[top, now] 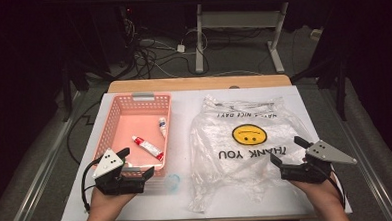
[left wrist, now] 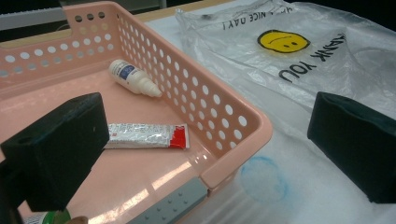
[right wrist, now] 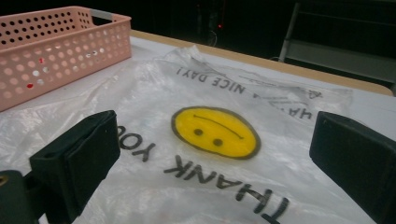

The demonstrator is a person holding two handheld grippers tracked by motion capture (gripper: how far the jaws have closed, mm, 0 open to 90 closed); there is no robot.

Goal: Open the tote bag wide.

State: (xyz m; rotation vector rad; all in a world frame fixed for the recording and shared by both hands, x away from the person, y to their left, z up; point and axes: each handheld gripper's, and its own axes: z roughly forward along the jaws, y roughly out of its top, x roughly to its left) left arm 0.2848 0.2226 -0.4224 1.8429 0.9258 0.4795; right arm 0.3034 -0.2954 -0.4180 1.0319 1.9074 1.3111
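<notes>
While over basket corner, left gripper wide apart.

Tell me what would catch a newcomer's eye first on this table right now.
Probably the yellow smiley face printed on the clear plastic bag, which lies flat on the table's right half under the open right gripper. Next, the pink basket on the left, holding a red-and-white tube and a small white bottle, with the open left gripper at its near edge.
</notes>
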